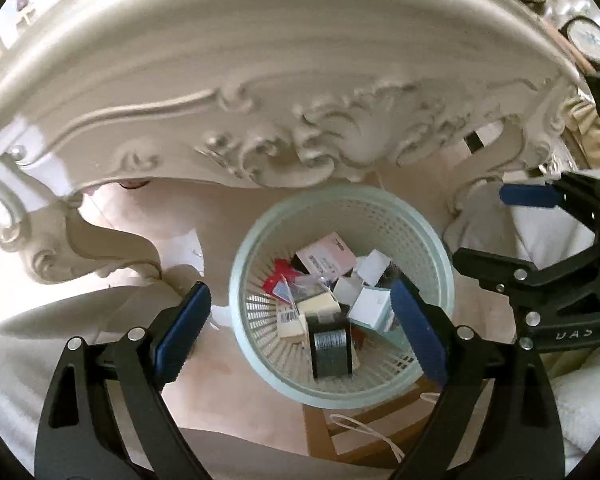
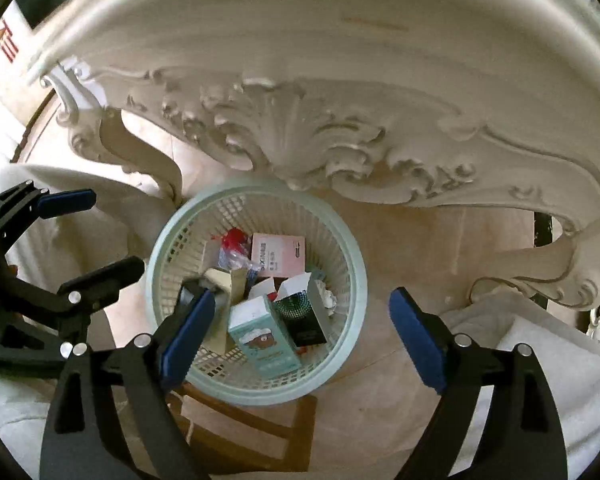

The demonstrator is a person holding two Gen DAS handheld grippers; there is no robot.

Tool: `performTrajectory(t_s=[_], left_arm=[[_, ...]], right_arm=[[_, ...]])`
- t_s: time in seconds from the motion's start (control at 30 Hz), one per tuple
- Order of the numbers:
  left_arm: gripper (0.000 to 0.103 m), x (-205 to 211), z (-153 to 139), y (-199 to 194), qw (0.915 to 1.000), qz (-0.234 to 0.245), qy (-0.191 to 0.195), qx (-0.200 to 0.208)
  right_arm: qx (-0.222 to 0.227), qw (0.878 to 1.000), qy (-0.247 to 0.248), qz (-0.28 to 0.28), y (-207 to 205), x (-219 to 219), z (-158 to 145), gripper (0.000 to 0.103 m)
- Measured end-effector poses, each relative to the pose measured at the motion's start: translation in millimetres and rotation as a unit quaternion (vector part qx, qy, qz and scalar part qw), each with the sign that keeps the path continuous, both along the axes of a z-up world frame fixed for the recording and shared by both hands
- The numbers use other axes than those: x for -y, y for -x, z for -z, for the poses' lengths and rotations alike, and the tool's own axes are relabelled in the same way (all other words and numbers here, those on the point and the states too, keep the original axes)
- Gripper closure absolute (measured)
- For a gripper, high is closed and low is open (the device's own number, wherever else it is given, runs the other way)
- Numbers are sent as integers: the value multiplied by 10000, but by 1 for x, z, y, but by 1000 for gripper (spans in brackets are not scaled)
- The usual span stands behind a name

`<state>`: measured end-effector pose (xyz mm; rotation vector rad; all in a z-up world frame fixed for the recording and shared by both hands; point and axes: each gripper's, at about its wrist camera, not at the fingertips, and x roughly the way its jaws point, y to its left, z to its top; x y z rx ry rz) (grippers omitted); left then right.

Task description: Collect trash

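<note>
A pale green mesh wastebasket (image 1: 428, 240) stands on the floor below an ornate cream table; it also shows in the right wrist view (image 2: 352, 268). It holds several pieces of trash: a pink box (image 1: 327, 258), white boxes (image 1: 370, 304), a dark box (image 1: 332, 350), a teal box with a bear (image 2: 262, 336) and a black box (image 2: 304, 320). My left gripper (image 1: 302, 332) is open and empty above the basket. My right gripper (image 2: 302, 338) is open and empty above the basket's right side. Each gripper shows in the other's view, the right one (image 1: 512, 226) and the left one (image 2: 96, 236).
The carved table apron (image 1: 300, 136) and curved legs (image 1: 100, 248) hang just above and beside the basket. A wooden stool frame (image 2: 260, 428) sits under the basket. White cushions (image 2: 540, 360) lie at both sides. Plates (image 1: 588, 38) sit on the tabletop far right.
</note>
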<state>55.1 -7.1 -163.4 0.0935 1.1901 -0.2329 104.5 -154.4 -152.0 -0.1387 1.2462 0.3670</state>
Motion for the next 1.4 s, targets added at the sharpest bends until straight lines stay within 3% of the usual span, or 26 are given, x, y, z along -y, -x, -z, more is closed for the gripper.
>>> performTrajectory(t_s=[0.2, 0.47, 0.7, 0.93, 1.4], left_arm=[[14, -8, -18, -1, 9995, -275, 154, 81], [14, -17, -69, 5, 9934, -940, 203, 631], [14, -19, -102, 14, 9881, -1194, 461, 857], [14, -17, -125, 26, 9822, -1425, 143, 1219], [14, -15, -147, 39, 9797, -1444, 55, 1392]], right_arm=[[89, 9996, -36, 275, 3, 5, -15, 18], [446, 9938, -40, 1020, 6, 24, -55, 18], [727, 9904, 94, 1172, 15, 27, -77, 18], [862, 9872, 175, 1330, 21, 32, -87, 18], [1060, 9842, 266, 1394, 32, 31, -102, 18]])
